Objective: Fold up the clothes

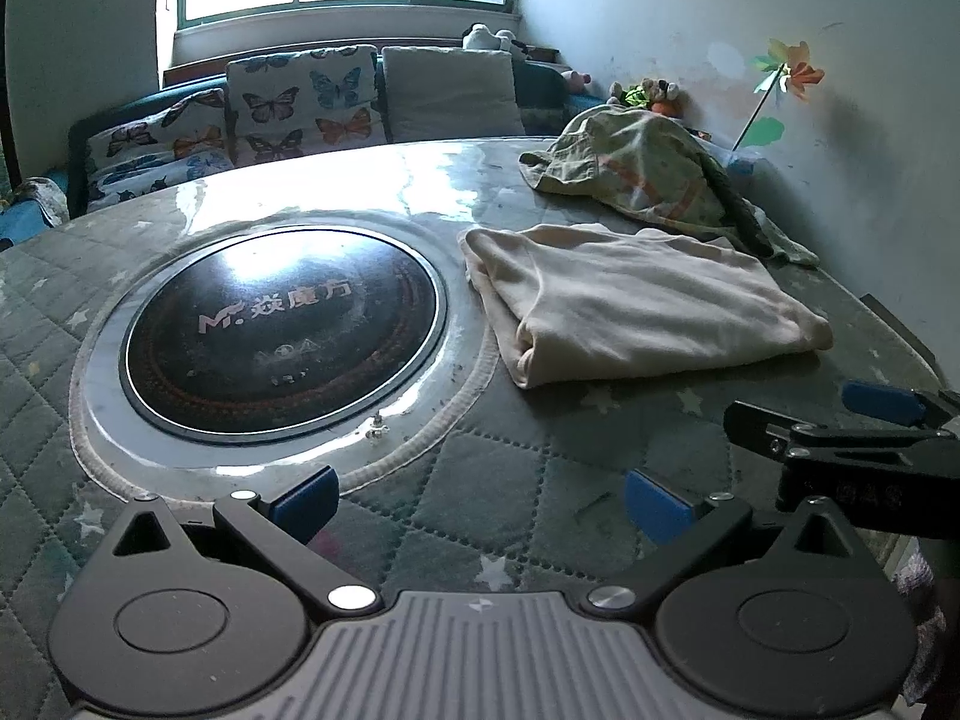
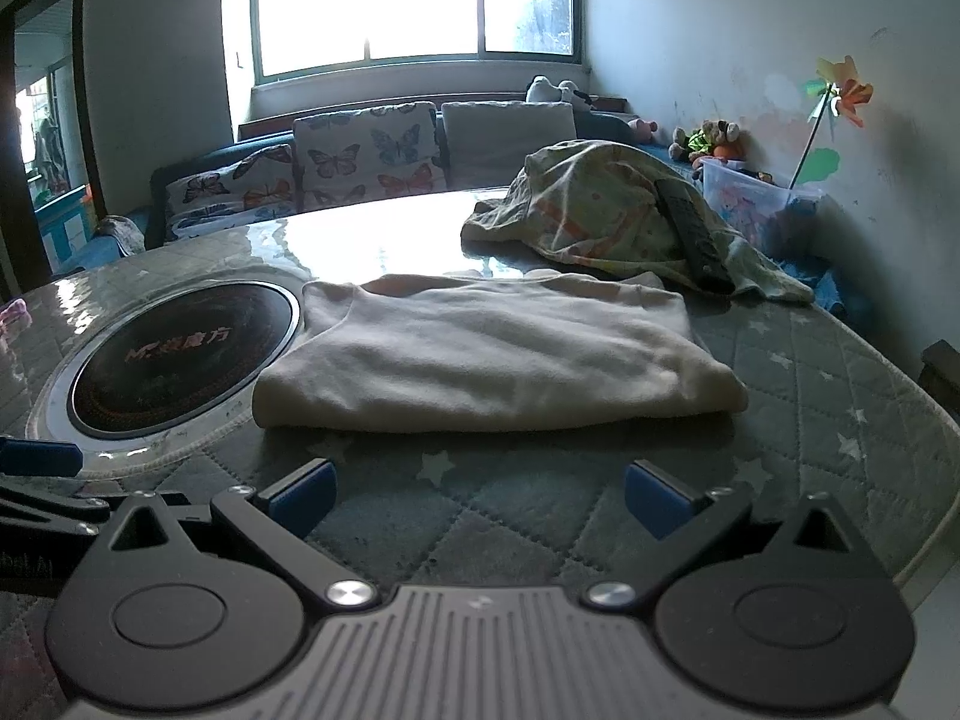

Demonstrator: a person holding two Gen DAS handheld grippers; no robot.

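The cream shirt sits folded on the quilted table, just right of the round cooktop. Behind it there's a crumpled patterned garment with a remote lying on top. Left gripper and right gripper both hover nearer than the shirt, fingers spread wide, holding nothing.

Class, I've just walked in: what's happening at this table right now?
Someone is folding clothes with two hand-held grippers. The cream garment lies folded on the quilted table beside the round cooktop. The left hand-held gripper and right hand-held gripper are open, holding nothing. A crumpled patterned garment waits behind.
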